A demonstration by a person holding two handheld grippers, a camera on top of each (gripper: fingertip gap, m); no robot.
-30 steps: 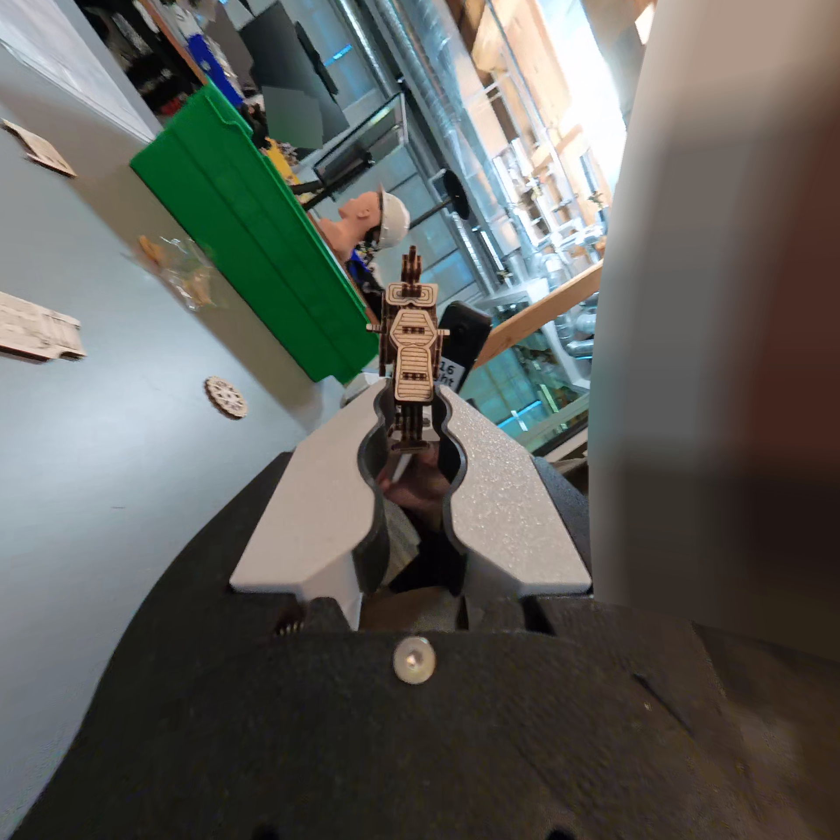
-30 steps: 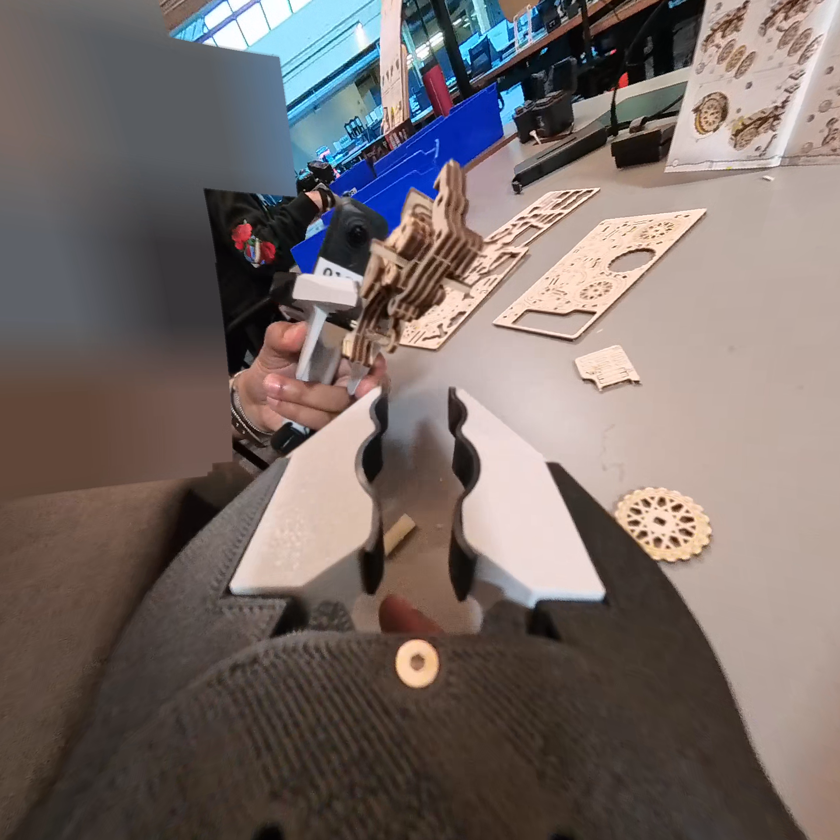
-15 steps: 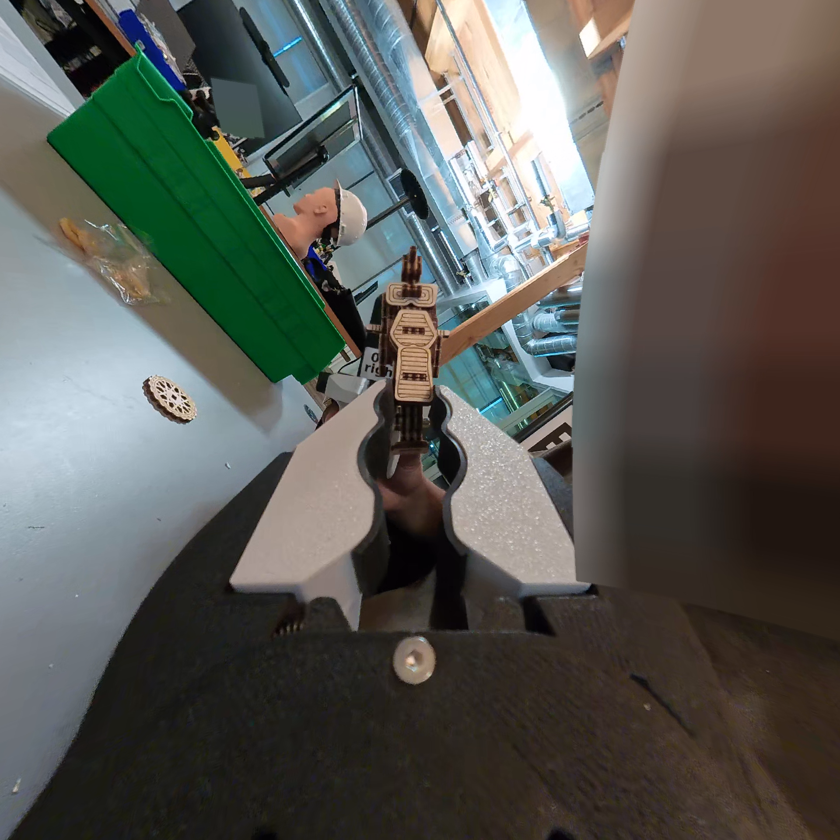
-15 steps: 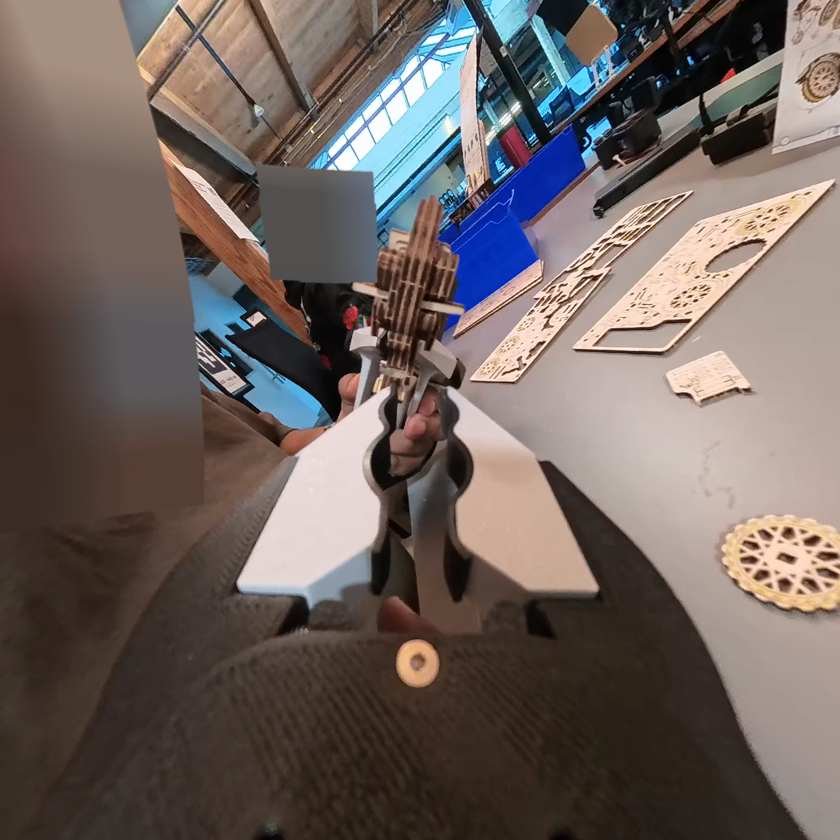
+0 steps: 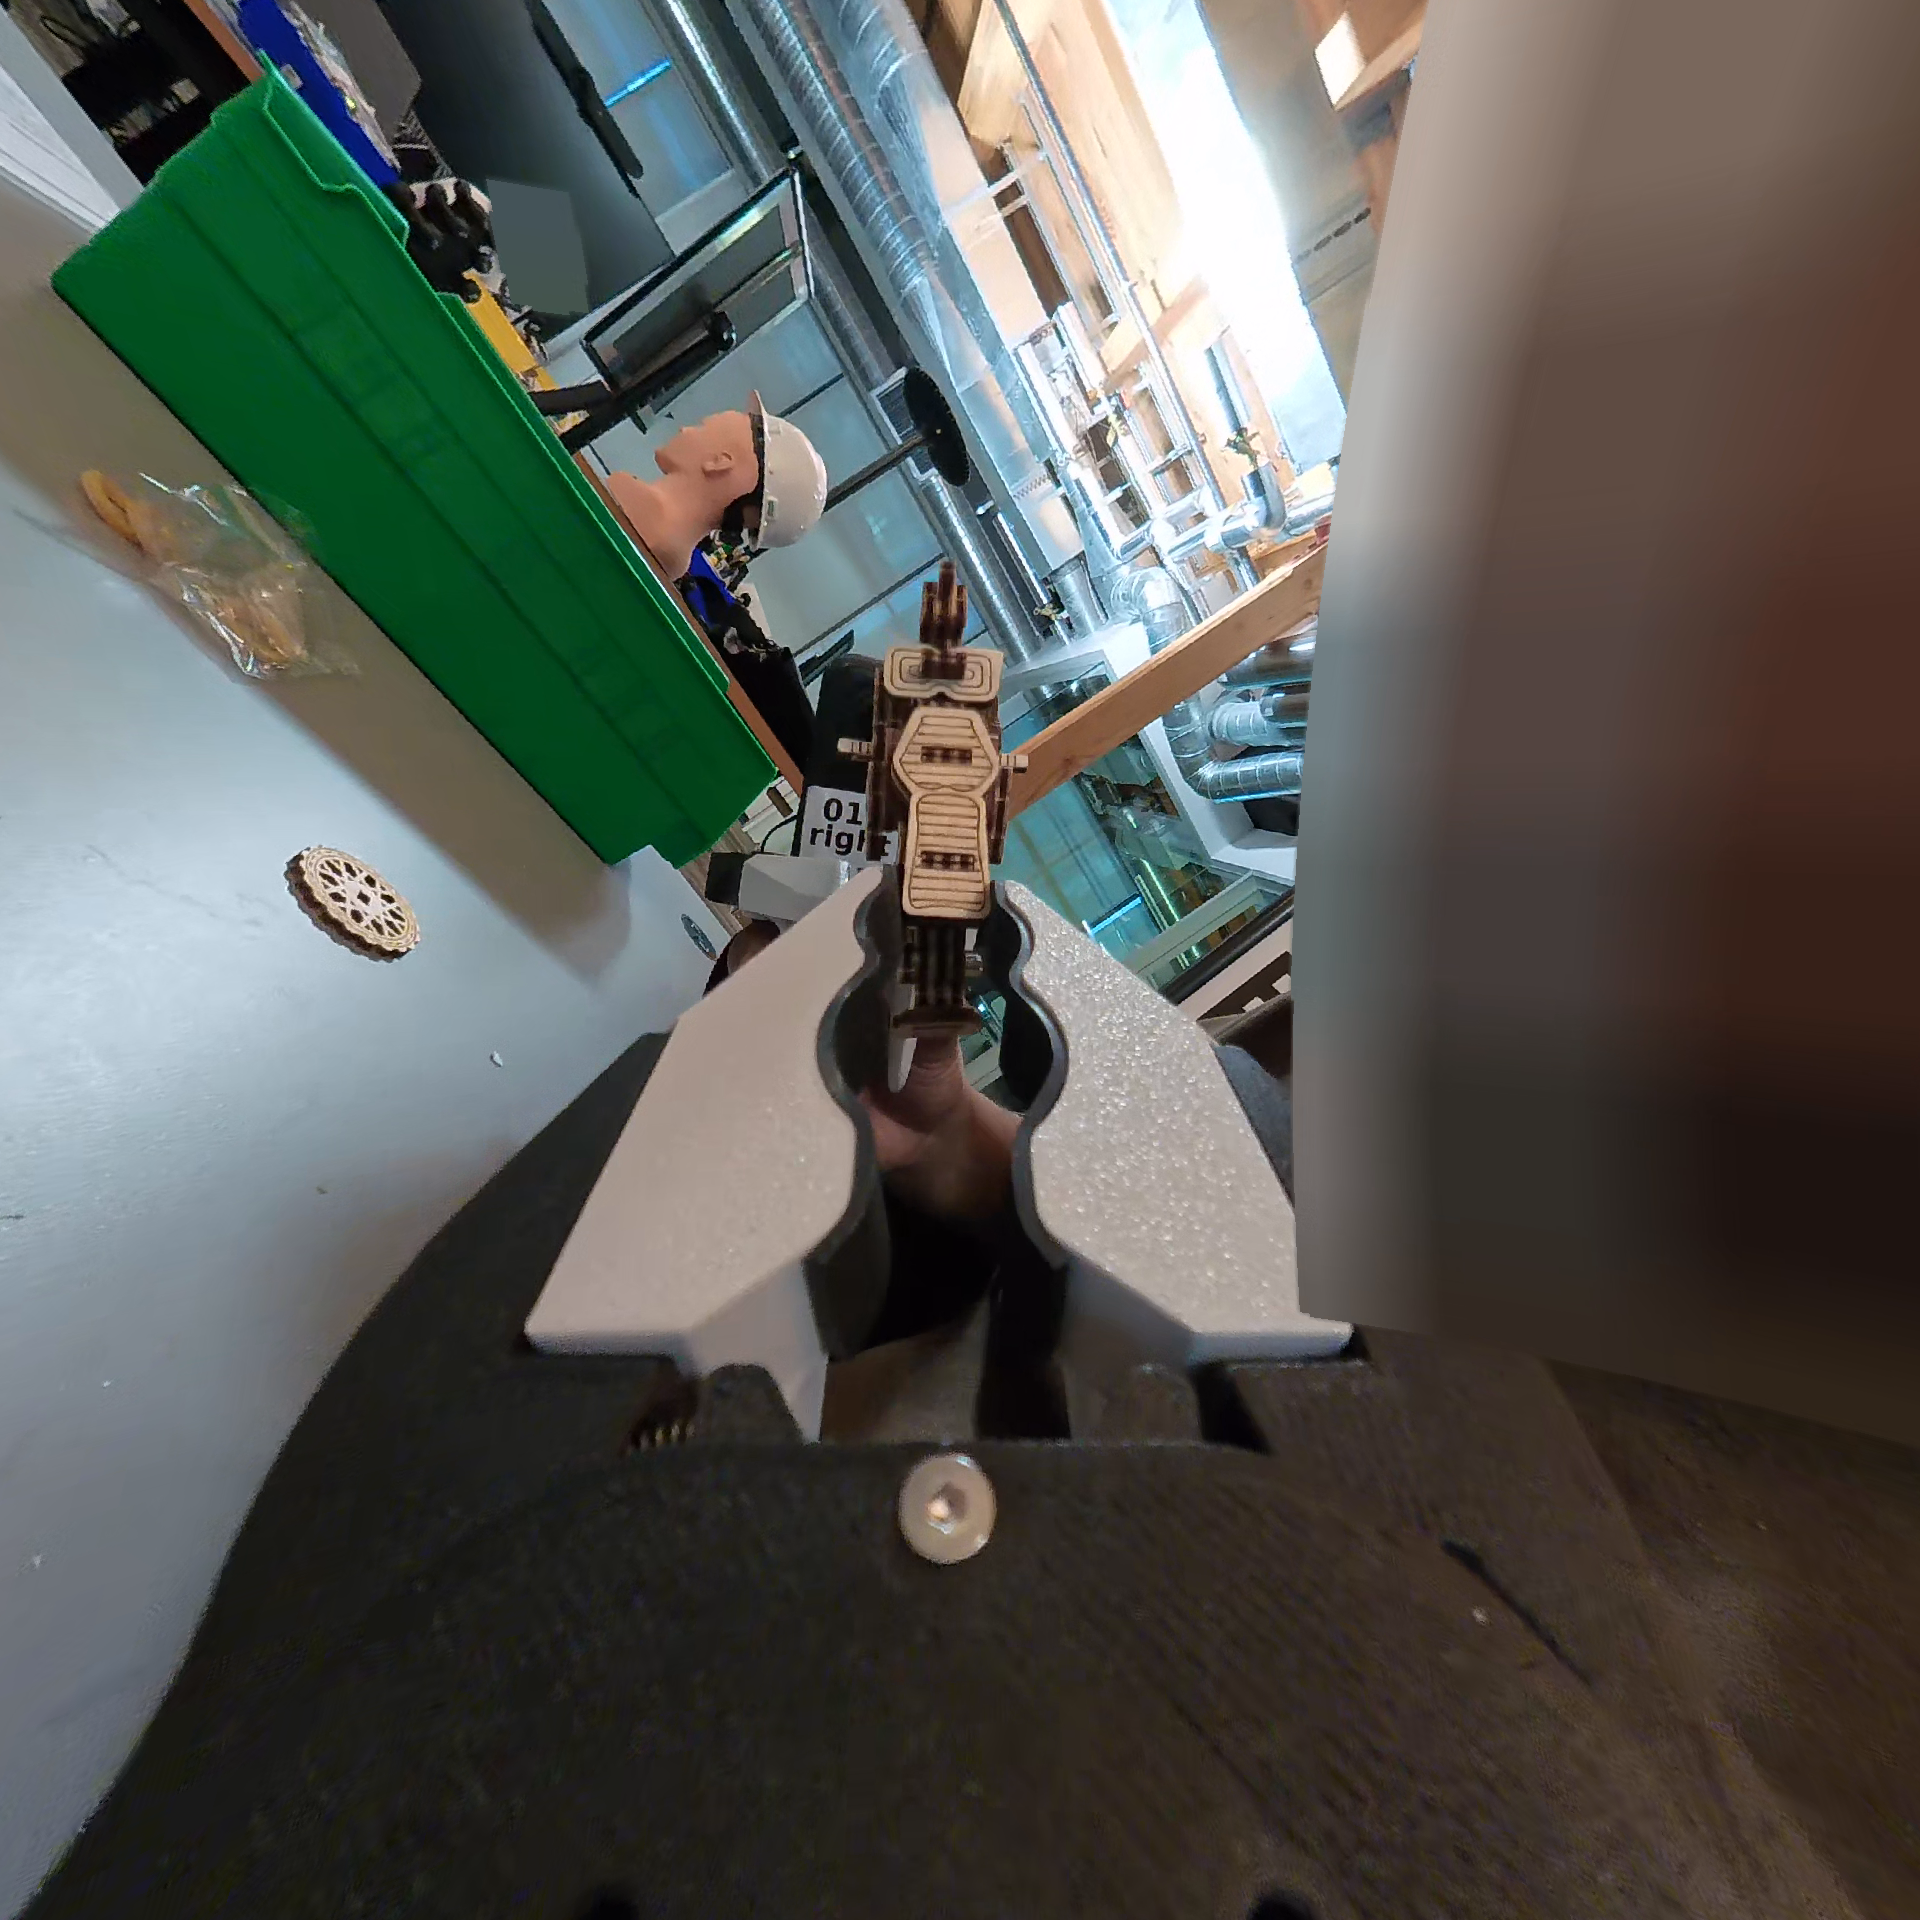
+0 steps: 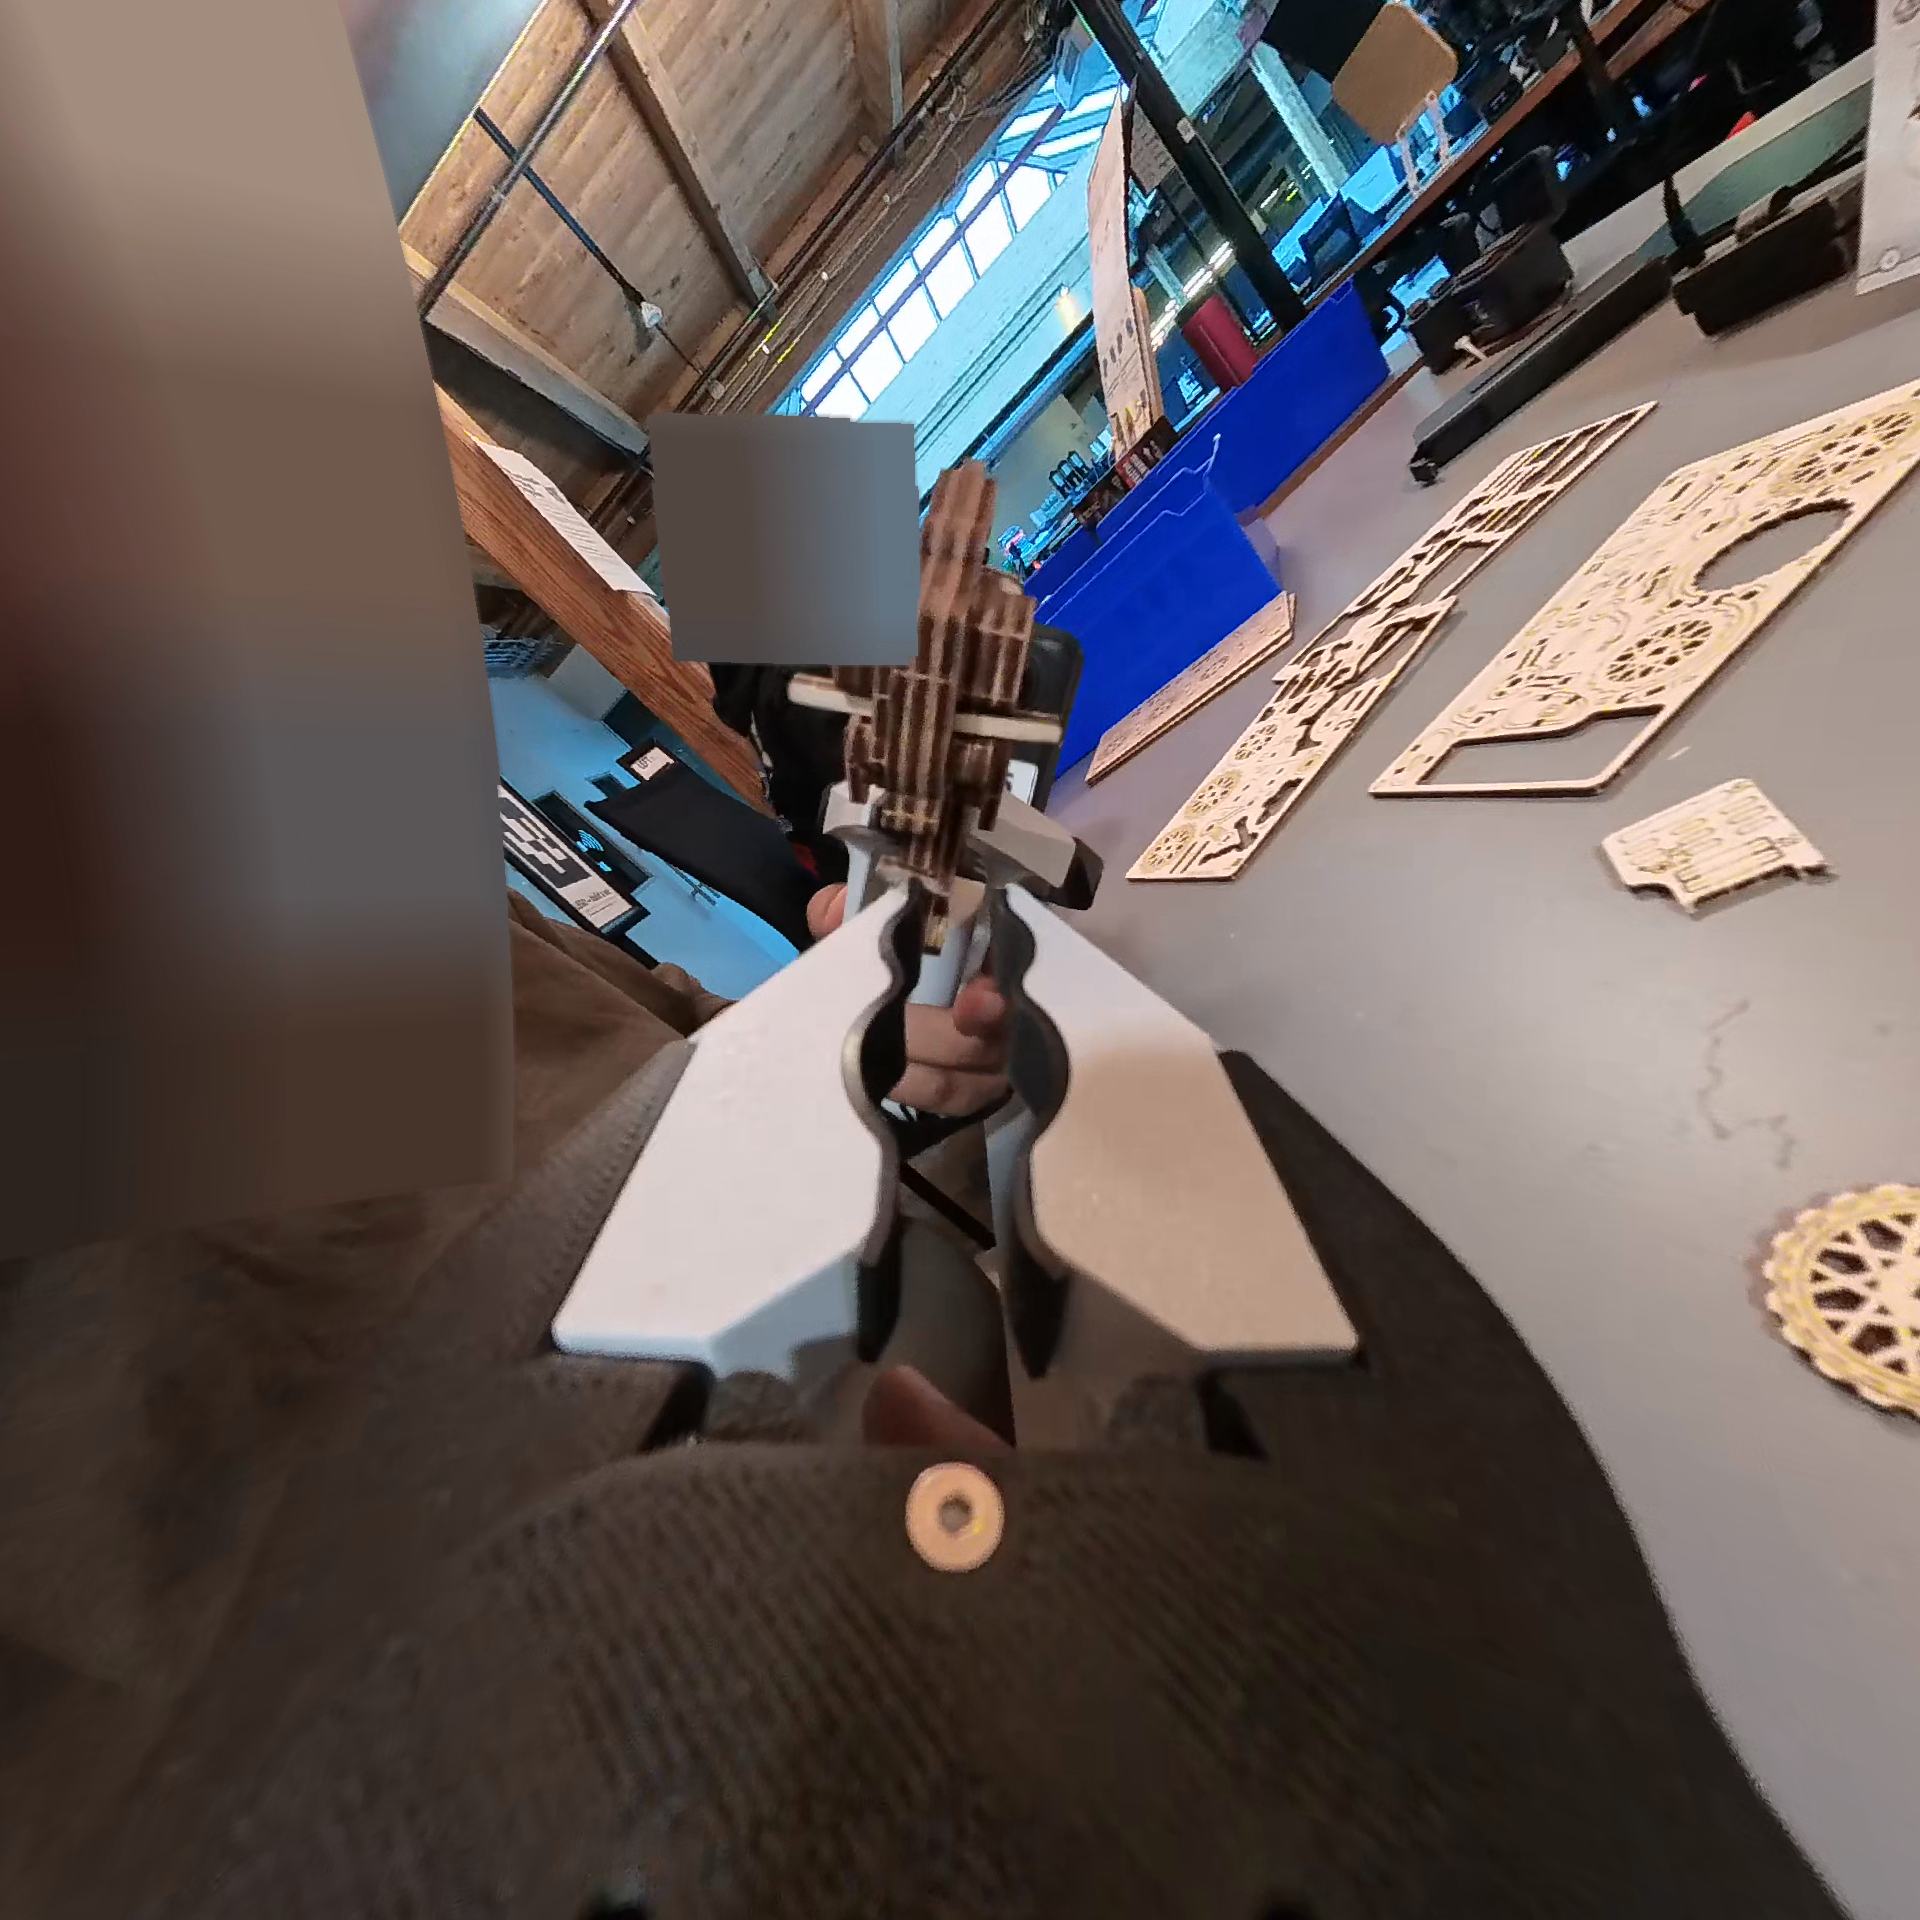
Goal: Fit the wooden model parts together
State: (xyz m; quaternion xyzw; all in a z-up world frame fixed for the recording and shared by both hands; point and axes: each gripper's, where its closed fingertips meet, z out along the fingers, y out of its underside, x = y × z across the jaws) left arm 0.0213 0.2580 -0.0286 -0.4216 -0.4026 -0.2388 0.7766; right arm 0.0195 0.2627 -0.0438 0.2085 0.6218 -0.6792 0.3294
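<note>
My left gripper (image 5: 940,920) is shut on a small layered wooden model (image 5: 940,805) and holds it upright above the grey table (image 5: 156,1091). The model's pale engraved face is toward the left wrist camera. In the right wrist view the same model (image 6: 951,686) stands in the left gripper's fingers (image 6: 1039,842). My right gripper (image 6: 951,920) faces it at close range. Its jaws stand narrowly apart, with the model's lower end showing between the tips. A round wooden gear (image 5: 353,899) lies flat on the table, and also shows in the right wrist view (image 6: 1860,1299).
Laser-cut wooden sheets (image 6: 1662,623) and a small cut panel (image 6: 1714,847) lie on the table (image 6: 1455,1091). A green bin (image 5: 416,447) and a plastic bag of parts (image 5: 239,582) sit at the far side. A blue bin (image 6: 1153,592) stands behind.
My right gripper has risen from the table and closed in on the model, its jaws narrowing. The left gripper has turned the model upright in line with it.
</note>
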